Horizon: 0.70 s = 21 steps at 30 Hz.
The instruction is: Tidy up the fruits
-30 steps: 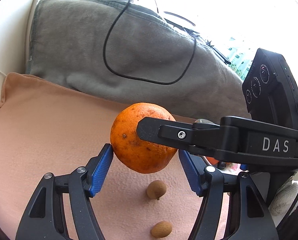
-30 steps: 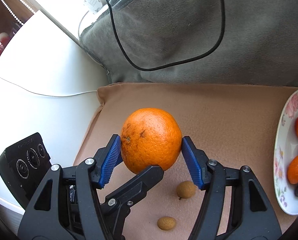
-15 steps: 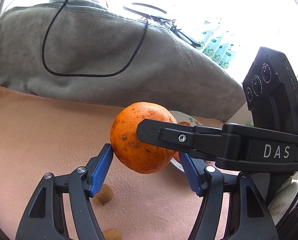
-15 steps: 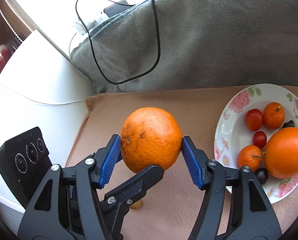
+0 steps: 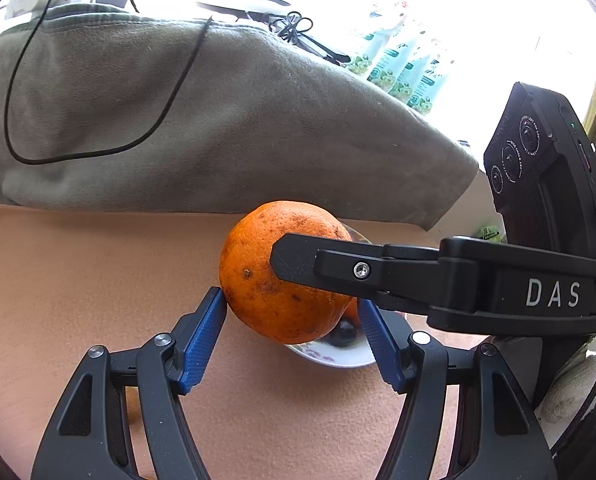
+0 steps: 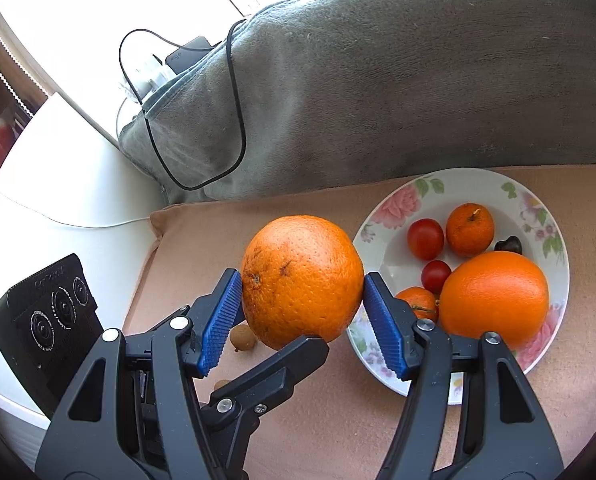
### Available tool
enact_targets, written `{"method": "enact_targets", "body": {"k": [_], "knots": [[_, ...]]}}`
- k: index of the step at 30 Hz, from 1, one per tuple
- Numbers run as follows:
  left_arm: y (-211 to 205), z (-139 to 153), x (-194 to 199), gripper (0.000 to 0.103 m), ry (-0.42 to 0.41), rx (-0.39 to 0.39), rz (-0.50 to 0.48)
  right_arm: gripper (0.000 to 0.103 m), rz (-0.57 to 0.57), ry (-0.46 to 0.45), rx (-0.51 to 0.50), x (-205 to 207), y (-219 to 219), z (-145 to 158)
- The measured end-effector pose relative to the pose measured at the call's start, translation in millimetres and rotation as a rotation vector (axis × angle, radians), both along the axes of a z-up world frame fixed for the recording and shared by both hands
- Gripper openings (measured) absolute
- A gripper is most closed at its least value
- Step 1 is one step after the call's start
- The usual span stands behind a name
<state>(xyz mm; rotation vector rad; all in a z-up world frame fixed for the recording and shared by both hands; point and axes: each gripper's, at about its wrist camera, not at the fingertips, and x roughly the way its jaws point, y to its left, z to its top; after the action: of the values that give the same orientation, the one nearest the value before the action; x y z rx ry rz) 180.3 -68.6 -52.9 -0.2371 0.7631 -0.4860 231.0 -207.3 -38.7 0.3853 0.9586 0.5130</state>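
Note:
A large orange [image 6: 302, 280] hangs in the air, gripped from two sides. My right gripper [image 6: 302, 284] is shut on it, blue pads pressing its left and right flanks. My left gripper [image 5: 291, 300] is shut on the same orange [image 5: 257, 280], and a finger [image 5: 378, 276] of the right gripper crosses its front. The orange hovers just left of a floral plate [image 6: 470, 178]. That plate holds another big orange [image 6: 494, 300], two mandarins, two cherry tomatoes and a dark fruit. Two longans [image 6: 242, 338] lie on the cloth below.
The peach cloth [image 6: 338, 420] covers the work surface. A grey folded blanket [image 6: 378, 80] with a black cable [image 6: 233, 92] lies along the back. A white surface [image 6: 77, 184] borders the cloth on the left. In the left wrist view the plate [image 5: 330, 358] is mostly hidden behind the orange.
Both grippers have carried the orange to the right over the cloth. The plate of fruit has come fully into view beside it, and the longans have slid off to the left.

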Motion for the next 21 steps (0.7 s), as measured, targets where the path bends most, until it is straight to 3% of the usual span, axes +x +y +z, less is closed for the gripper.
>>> {"method": "enact_targets", "body": {"k": [21], "knots": [[-23, -20, 18, 0.067, 0.076, -0.005, -0.043, 0.066, -0.046, 0.057, -0.053, 19, -19, -15]]}}
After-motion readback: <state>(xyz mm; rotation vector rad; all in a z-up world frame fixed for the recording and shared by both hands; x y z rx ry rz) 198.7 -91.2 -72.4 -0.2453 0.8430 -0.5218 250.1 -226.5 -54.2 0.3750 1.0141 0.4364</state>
